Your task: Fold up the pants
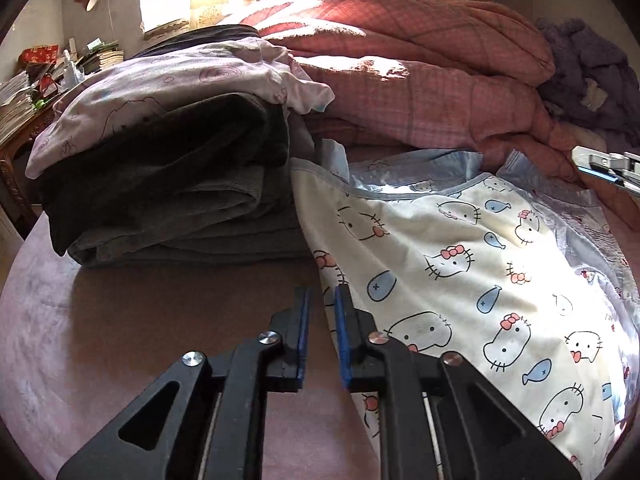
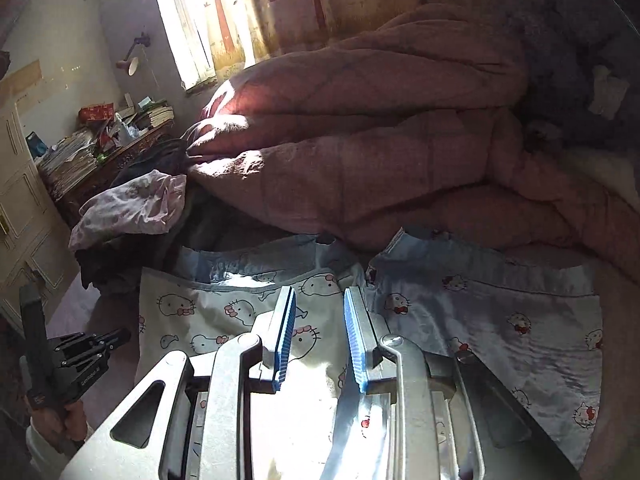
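Pants (image 1: 460, 272) lying flat beside the clothes stack (image 1: 172, 184); left gripper (image 1: 322, 300) and right gripper (image 2: 320, 300) slightly agape, empty (regrip matching edges squarely).

Cat-print pants (image 2: 224, 312) lie spread flat on the bed, cream side folded over the shiny blue side, waistband far.

White lettering runs along the side of the black plastic left gripper (image 2: 80, 364) gripped in a hand at the lower left of the right wrist view; it looks like "Genrobot.AI", though it is small and slanted. Nothing else in the room can be read from here.
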`<state>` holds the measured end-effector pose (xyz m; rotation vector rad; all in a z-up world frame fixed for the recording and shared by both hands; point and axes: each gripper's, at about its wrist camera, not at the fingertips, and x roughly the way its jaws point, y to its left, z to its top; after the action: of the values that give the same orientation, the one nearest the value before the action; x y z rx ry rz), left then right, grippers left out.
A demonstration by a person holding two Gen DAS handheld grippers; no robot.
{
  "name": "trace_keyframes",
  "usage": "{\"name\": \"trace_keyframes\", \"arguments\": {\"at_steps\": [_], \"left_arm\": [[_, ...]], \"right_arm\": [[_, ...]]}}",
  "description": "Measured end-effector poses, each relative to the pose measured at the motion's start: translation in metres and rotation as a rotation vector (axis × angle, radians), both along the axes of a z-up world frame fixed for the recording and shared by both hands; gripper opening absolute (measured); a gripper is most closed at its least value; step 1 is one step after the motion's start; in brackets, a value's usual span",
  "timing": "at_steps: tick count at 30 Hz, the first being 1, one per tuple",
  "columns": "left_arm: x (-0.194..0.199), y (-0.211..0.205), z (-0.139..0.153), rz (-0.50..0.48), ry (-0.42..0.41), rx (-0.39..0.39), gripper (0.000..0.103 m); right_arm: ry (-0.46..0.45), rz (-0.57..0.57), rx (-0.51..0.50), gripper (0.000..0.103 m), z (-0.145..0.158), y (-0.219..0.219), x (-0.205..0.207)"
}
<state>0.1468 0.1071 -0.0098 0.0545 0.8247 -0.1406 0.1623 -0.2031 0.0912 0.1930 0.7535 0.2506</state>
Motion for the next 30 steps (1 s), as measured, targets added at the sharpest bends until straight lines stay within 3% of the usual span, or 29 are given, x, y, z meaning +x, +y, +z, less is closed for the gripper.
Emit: {"name": "trace_keyframes", "arguments": {"at_steps": [1,8,10,11,12,13,16,17,20,25,30], "left_arm": [[-0.002,0.001,0.0,-0.018,0.002,-0.025,0.043],[-0.009,0.0,-0.007,-0.102,0.061,-0.15,0.048],[-0.006,-0.004,-0.013,-0.098,0.085,-0.128,0.046],[-0.005,-0.007,-0.017,-0.084,0.093,-0.098,0.04],[-0.004,-0.009,-0.021,-0.074,0.099,-0.074,0.025],[-0.001,-0.009,-0.025,-0.065,0.114,-0.061,0.021],[0.002,-0.002,-0.034,-0.047,0.125,-0.083,0.022],[0.003,-0.001,-0.035,-0.038,0.122,-0.076,0.022],[0.004,0.004,-0.036,-0.018,0.117,-0.049,0.026],[0.007,0.006,-0.041,-0.005,0.137,-0.03,0.029],[0.01,0.004,-0.043,-0.004,0.144,-0.009,0.03]], "right_arm": [[0.022,0.008,0.009,0.026,-0.007,0.003,0.013],[0.143,0.014,0.021,0.026,-0.081,0.011,0.062],[0.155,0.051,0.026,0.026,-0.093,0.013,0.064],[0.154,0.061,0.029,0.026,-0.096,0.014,0.065],[0.151,0.059,0.032,0.026,-0.097,0.013,0.065],[0.15,0.061,0.035,0.026,-0.098,0.013,0.066],[0.136,0.065,0.014,0.022,-0.098,0.017,0.065],[0.125,0.068,-0.009,0.003,-0.098,0.019,0.064],[0.088,0.031,-0.082,0.003,-0.096,0.022,0.059],[0.073,-0.05,-0.095,0.003,-0.093,0.009,0.057],[0.164,-0.019,-0.1,0.003,-0.112,0.013,0.067]]}}
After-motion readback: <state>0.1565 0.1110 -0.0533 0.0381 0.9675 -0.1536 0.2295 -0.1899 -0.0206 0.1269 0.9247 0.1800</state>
